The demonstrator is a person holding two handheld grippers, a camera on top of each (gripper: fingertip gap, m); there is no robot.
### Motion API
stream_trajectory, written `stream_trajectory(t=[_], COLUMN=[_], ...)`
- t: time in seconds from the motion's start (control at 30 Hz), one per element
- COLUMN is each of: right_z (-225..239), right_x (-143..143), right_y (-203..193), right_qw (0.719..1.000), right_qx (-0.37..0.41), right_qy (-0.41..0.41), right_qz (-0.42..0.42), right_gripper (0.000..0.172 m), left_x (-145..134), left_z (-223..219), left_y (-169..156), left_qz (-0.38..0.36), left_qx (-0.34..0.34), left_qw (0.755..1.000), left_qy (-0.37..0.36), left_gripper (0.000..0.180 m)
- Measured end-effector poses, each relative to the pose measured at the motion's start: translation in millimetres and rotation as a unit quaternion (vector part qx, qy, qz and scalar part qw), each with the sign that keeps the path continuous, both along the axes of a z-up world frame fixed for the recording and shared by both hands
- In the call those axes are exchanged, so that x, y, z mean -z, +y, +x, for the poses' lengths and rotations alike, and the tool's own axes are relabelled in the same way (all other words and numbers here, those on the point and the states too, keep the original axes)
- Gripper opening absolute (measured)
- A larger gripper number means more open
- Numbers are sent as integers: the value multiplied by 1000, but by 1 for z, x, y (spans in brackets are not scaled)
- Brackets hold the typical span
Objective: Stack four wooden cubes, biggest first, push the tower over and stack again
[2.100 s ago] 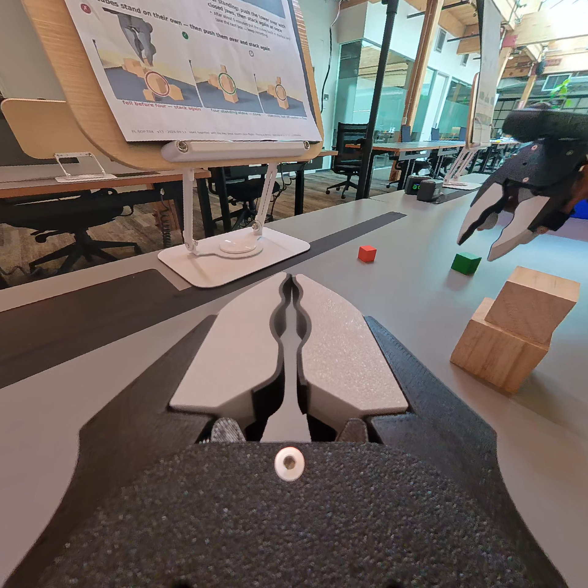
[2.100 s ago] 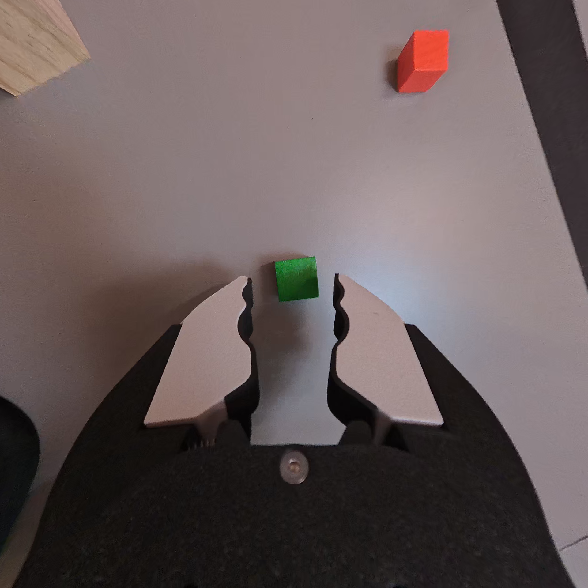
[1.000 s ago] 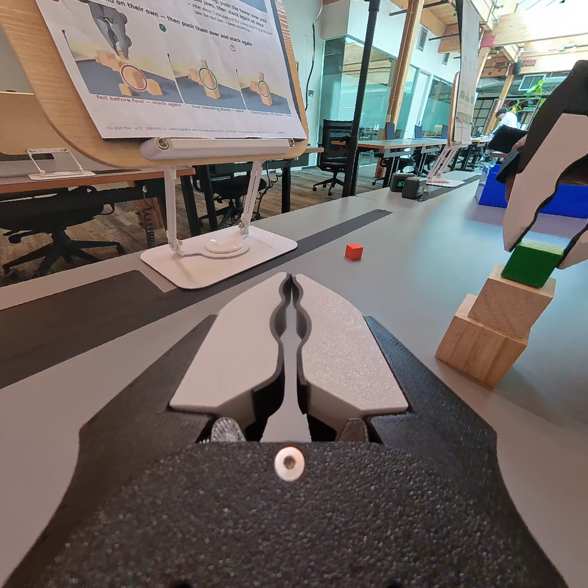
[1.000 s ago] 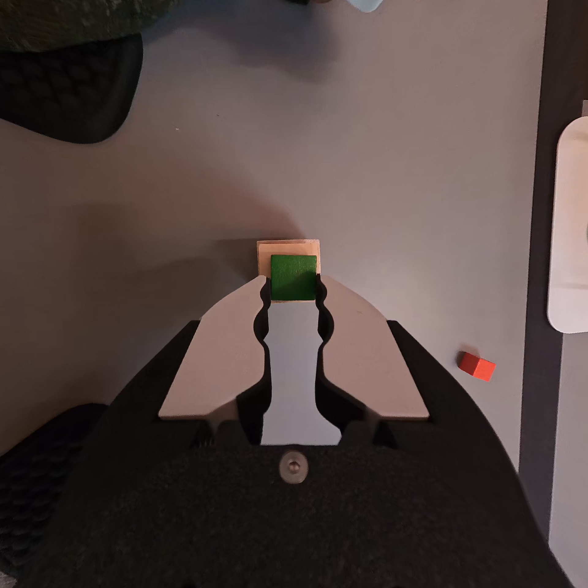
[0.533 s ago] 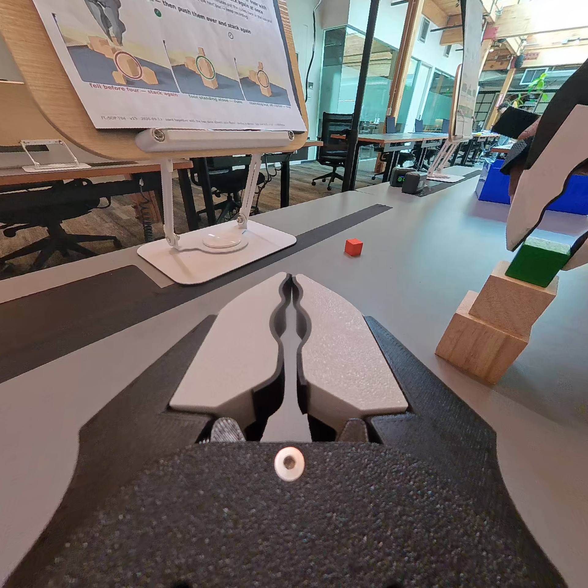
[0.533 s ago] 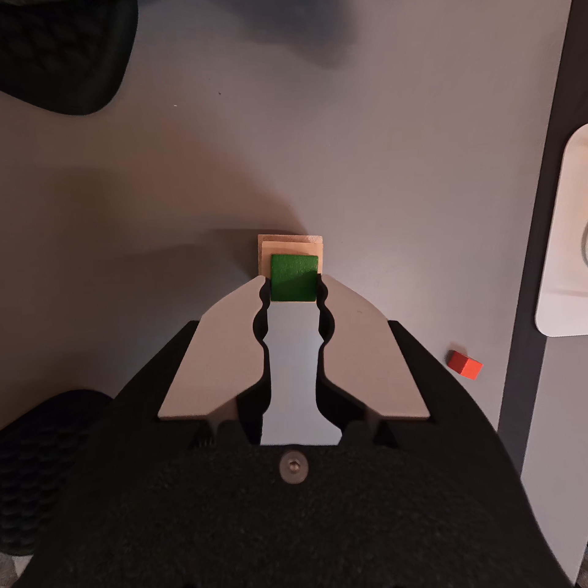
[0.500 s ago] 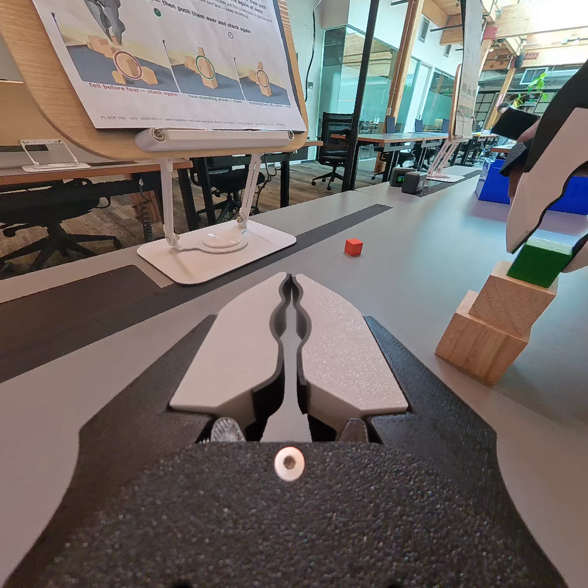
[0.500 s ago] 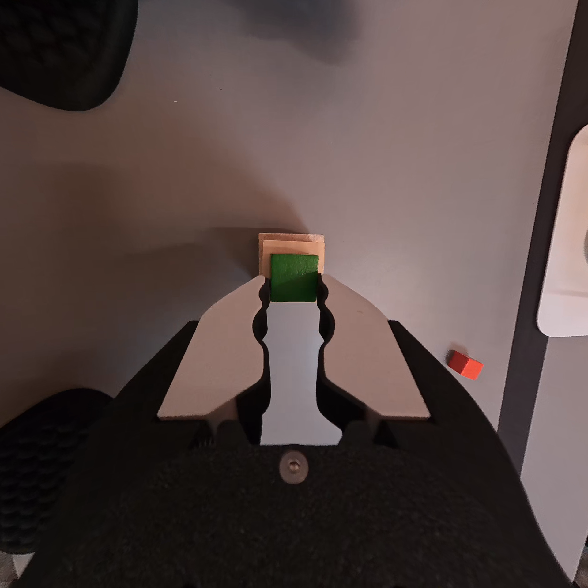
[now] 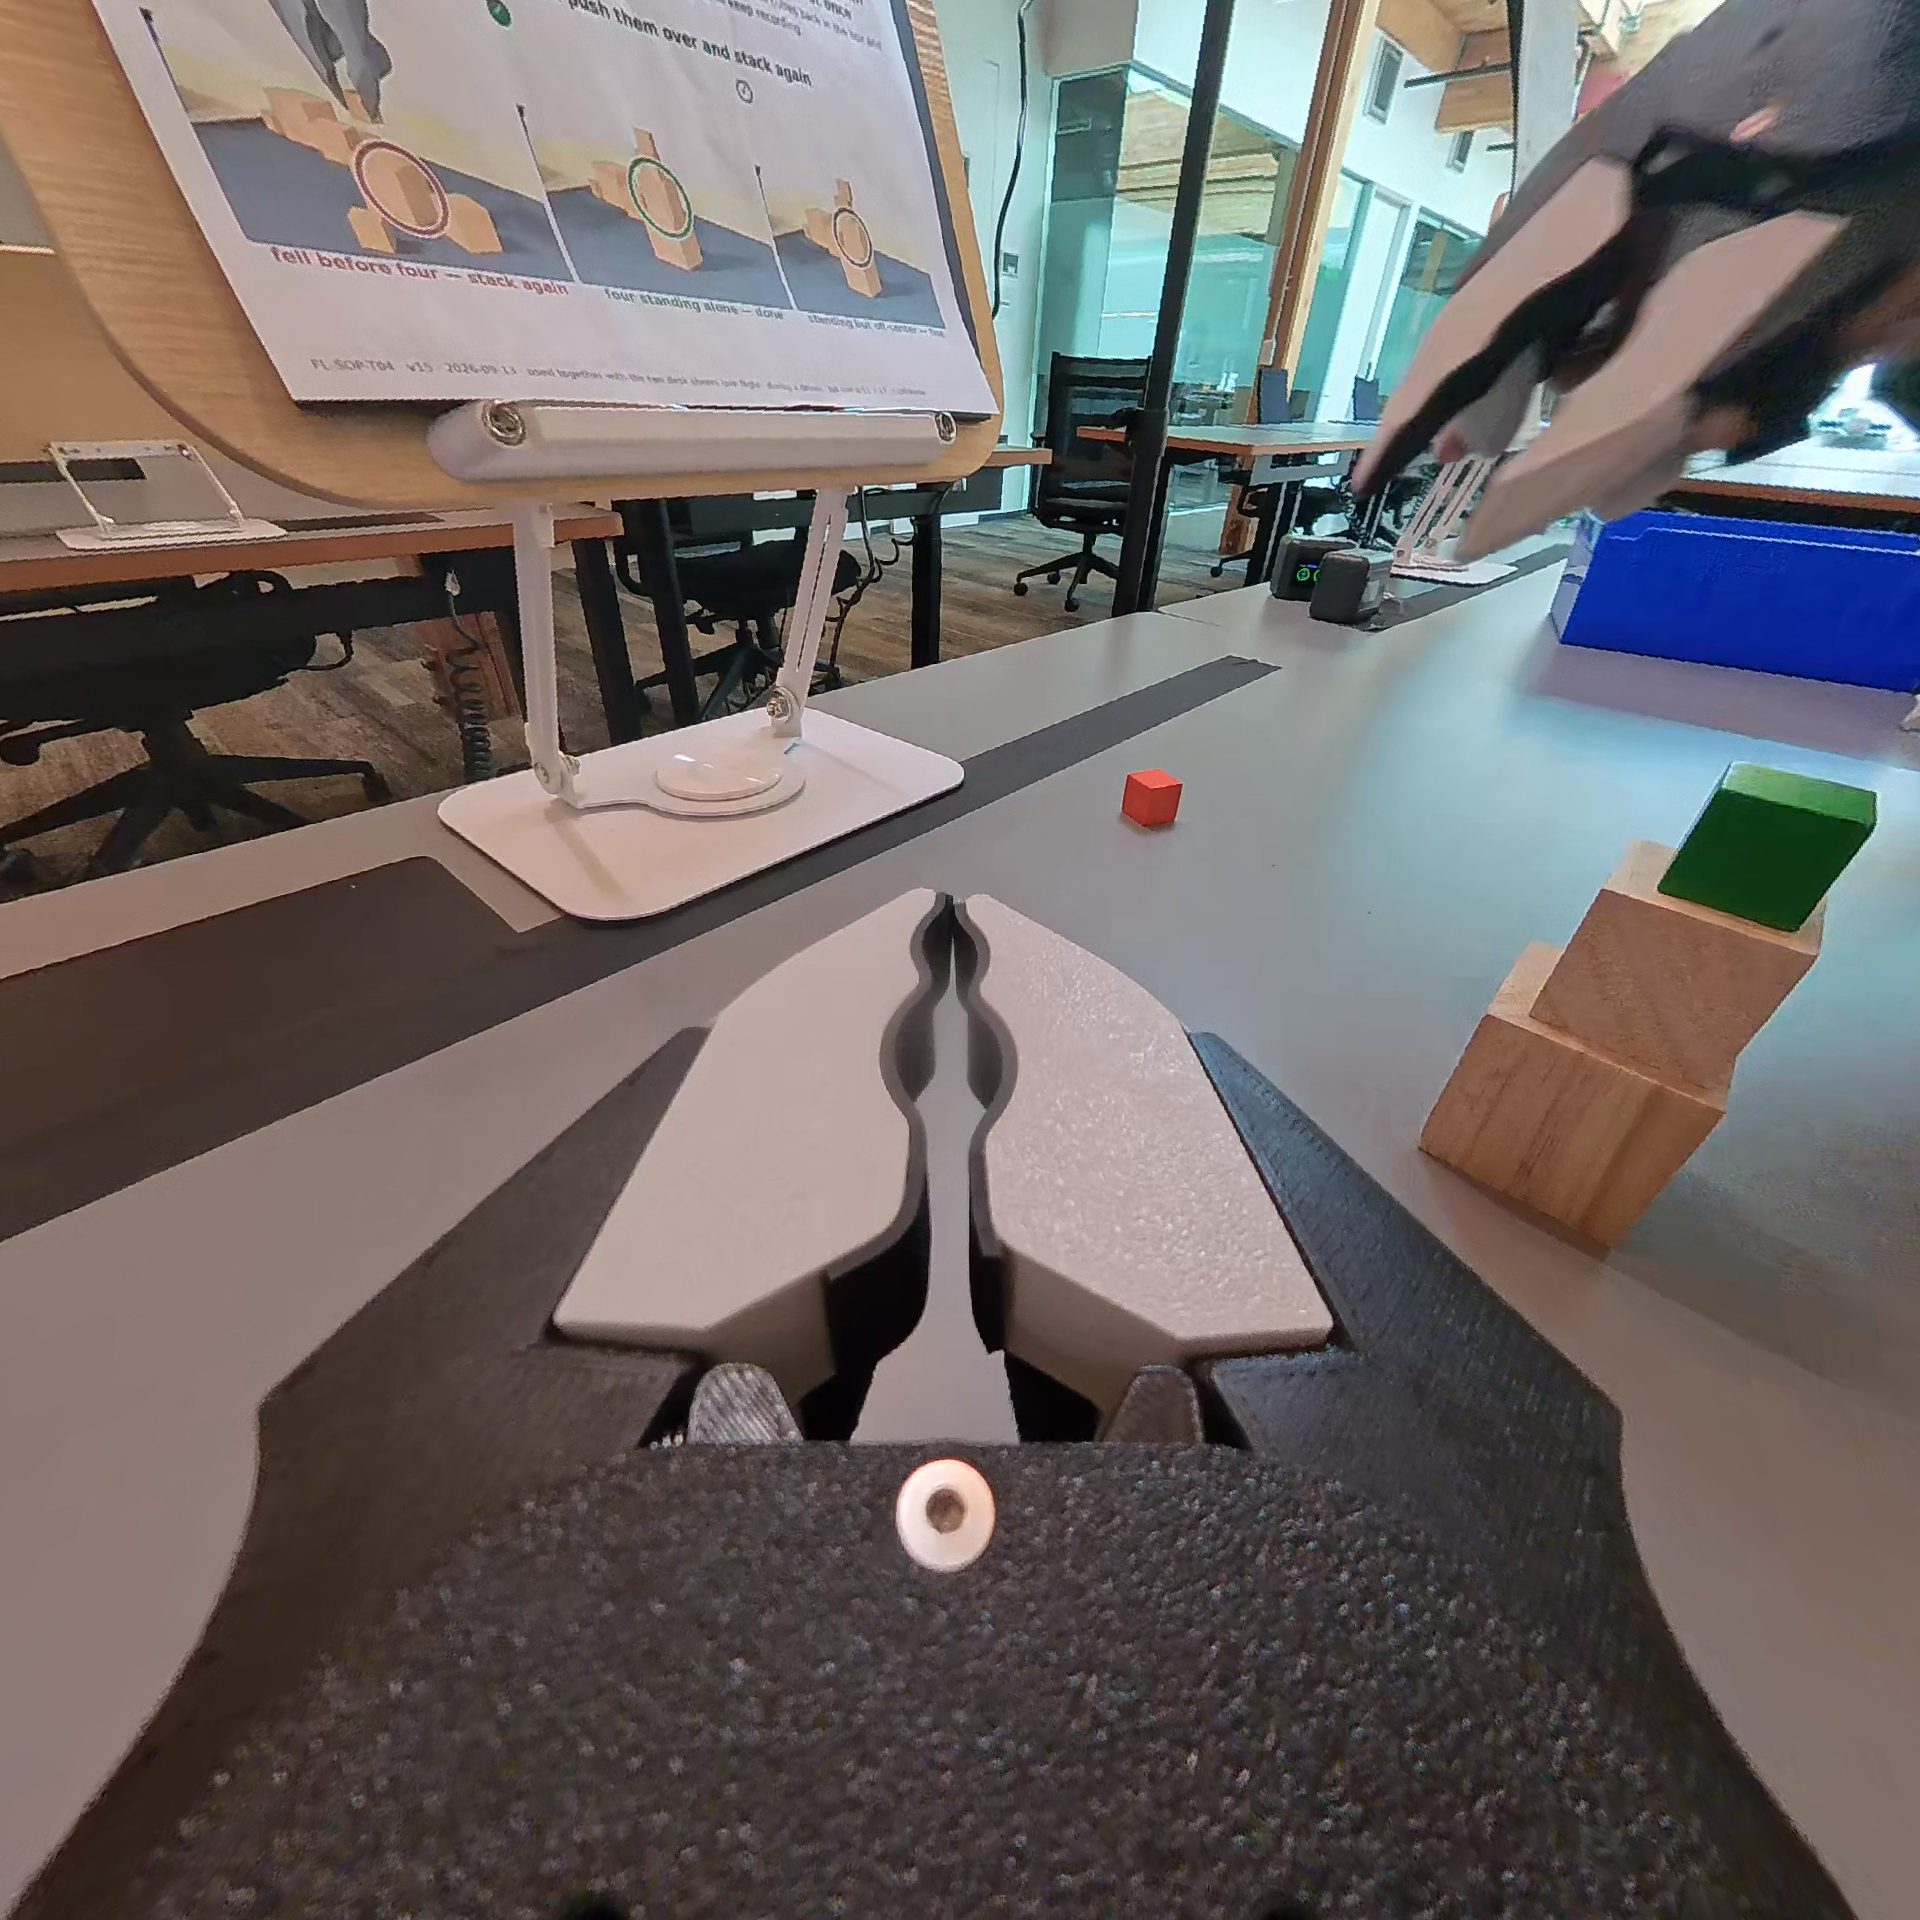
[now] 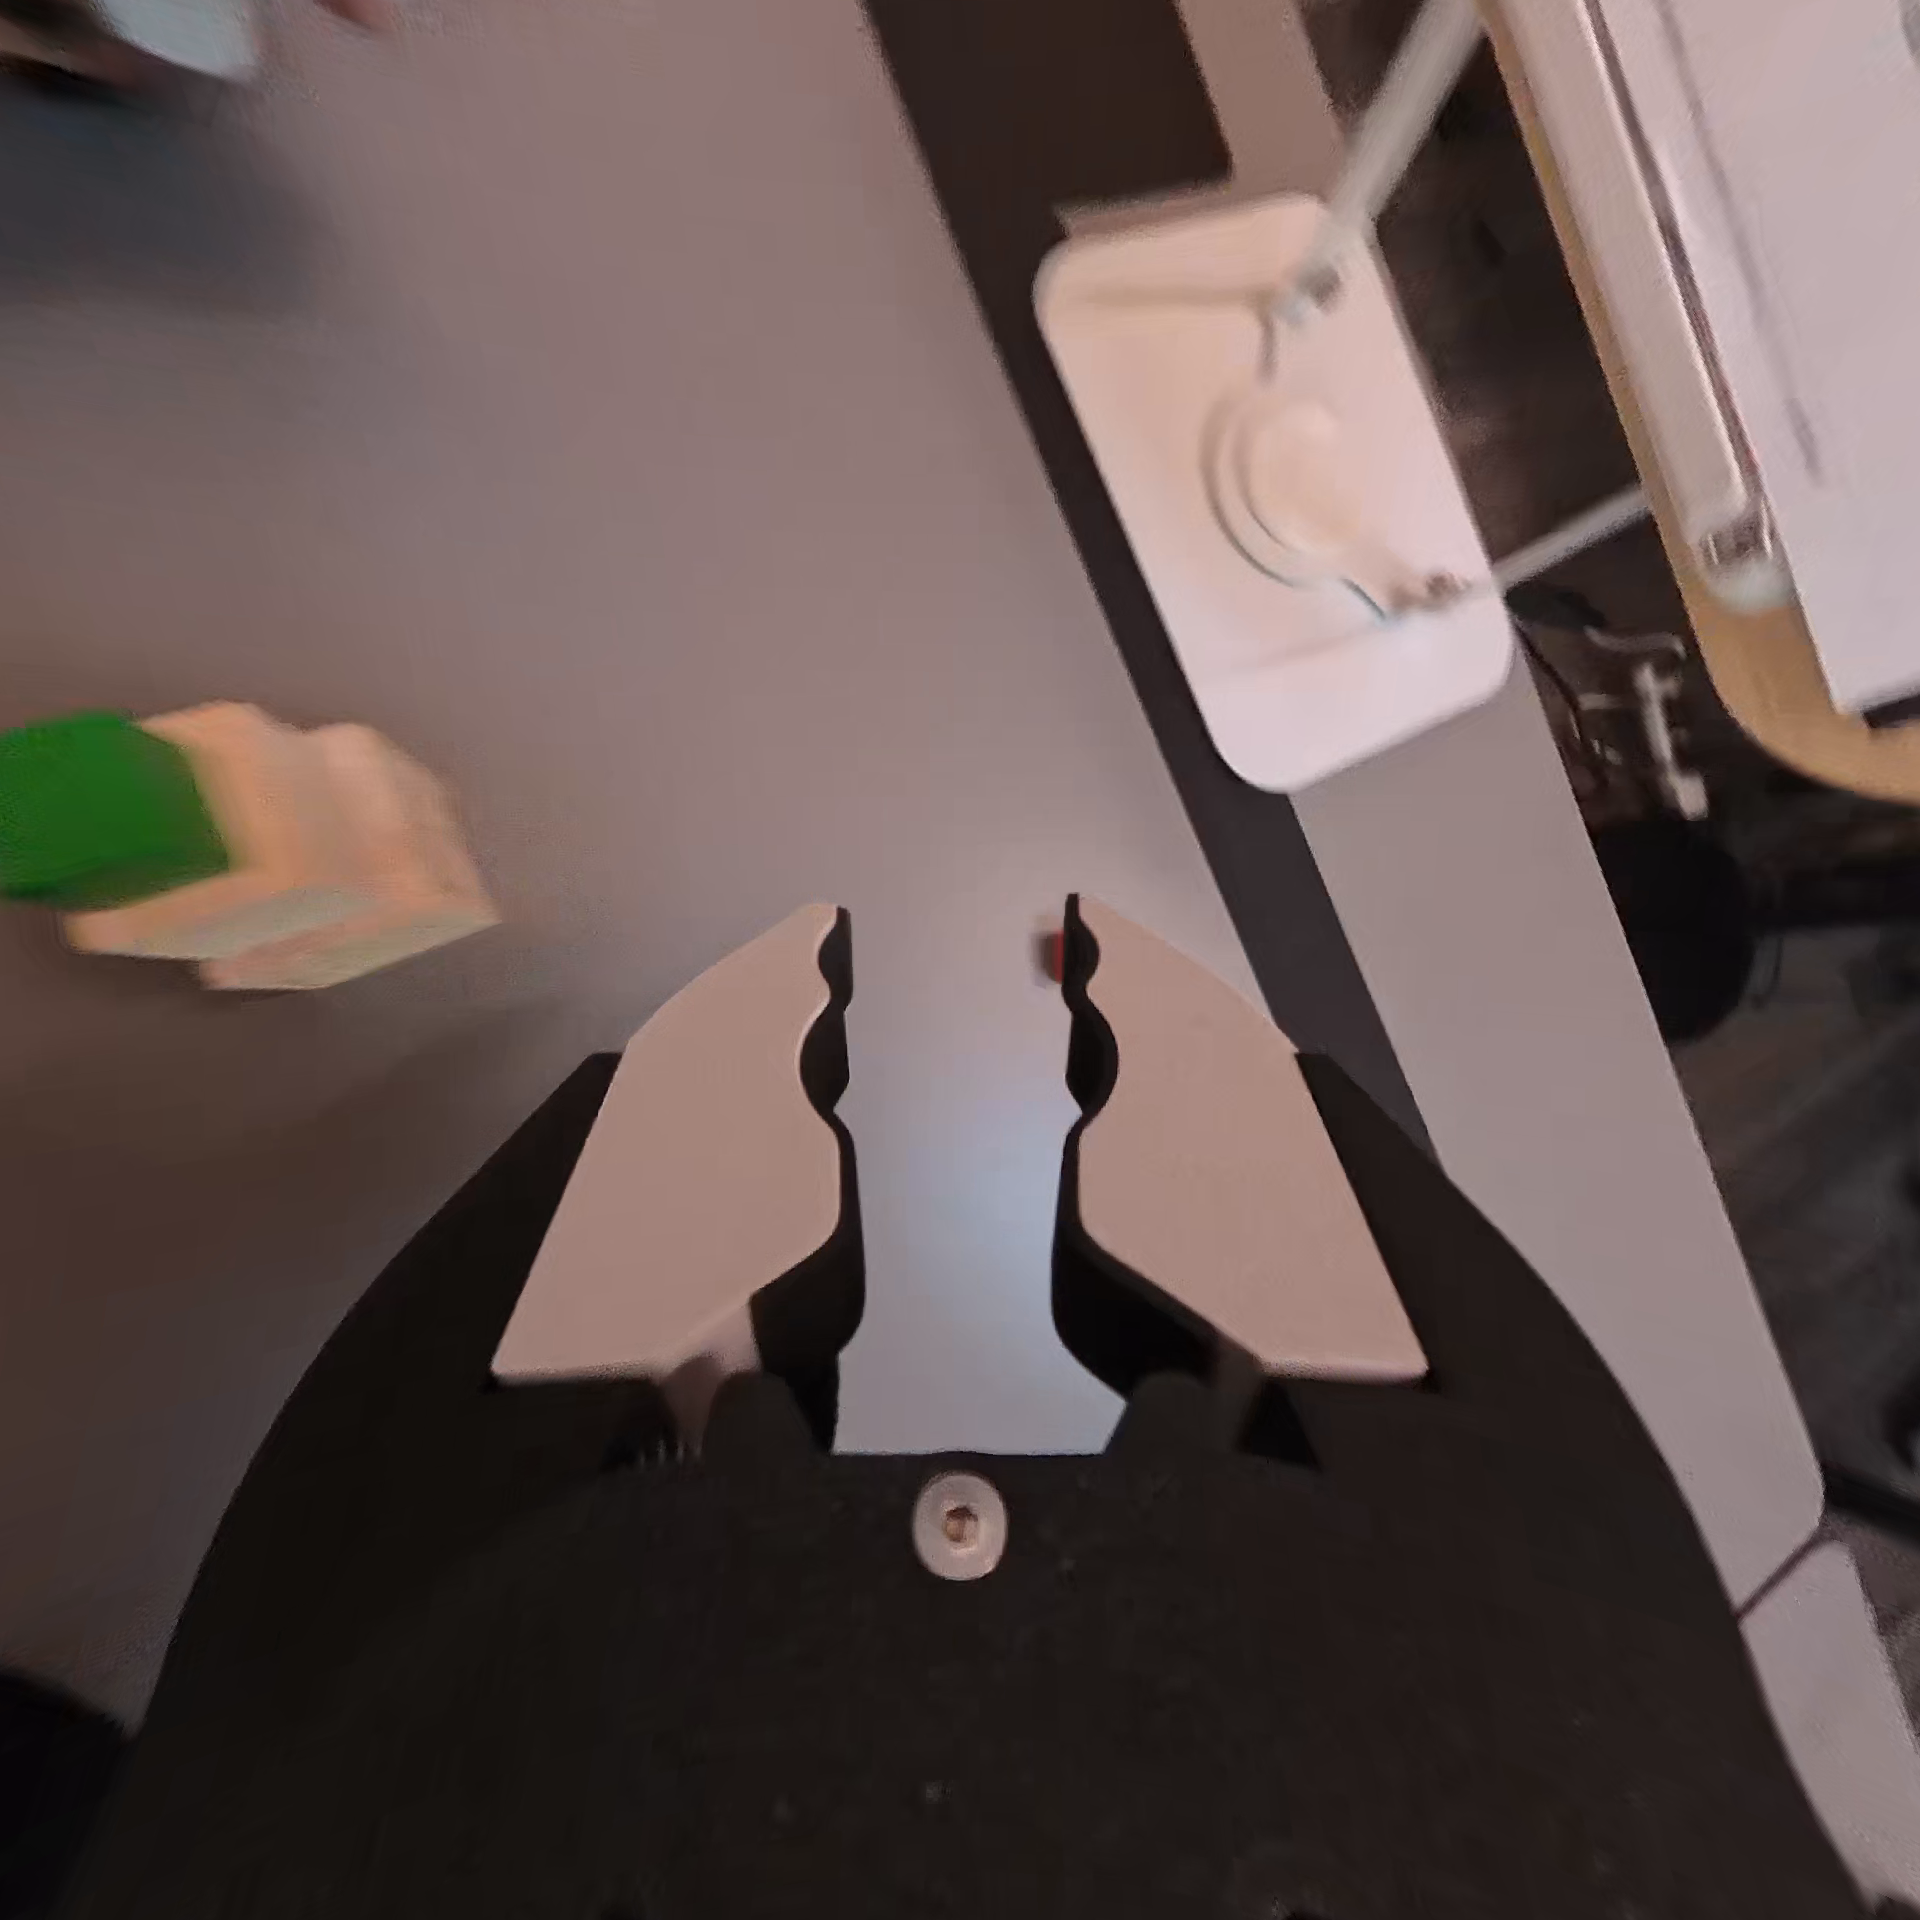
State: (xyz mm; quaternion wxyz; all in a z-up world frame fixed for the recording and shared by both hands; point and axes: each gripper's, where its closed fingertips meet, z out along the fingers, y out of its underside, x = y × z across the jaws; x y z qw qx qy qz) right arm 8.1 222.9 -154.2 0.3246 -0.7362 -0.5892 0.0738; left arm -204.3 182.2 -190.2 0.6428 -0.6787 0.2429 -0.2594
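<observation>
Right hand-held gripper open, empty, above tabletop near red cube; left hand-held gripper closed, empty; green cube tops offset wooden blocks, a nudge could topple them

right gripper open, bare; red cube beside fingertip.

Bright daylit left view; right view motion-blurred.
</observation>
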Motion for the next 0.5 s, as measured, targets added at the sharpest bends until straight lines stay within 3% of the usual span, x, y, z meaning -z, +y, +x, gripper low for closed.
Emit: stream_trajectory(t=[0.1,0.27,0.5], right_z=[25,34,27], right_x=[38,99,123], right_y=[41,61,85], right_qw=[998,995,995], right_qx=[56,53,52], right_qy=[2,-13,-43], right_qz=[-24,-80,-79], right_gripper=[39,41,48], left_x=[1,3,5], left_z=[0,-1,-2], left_y=[0,1,4], left_qz=[-1,-4,-8], left_qx=[-1,-1,1], left_qw=[1000,1000,1000], left_qy=[1,3,7], left_gripper=[0,0,0])
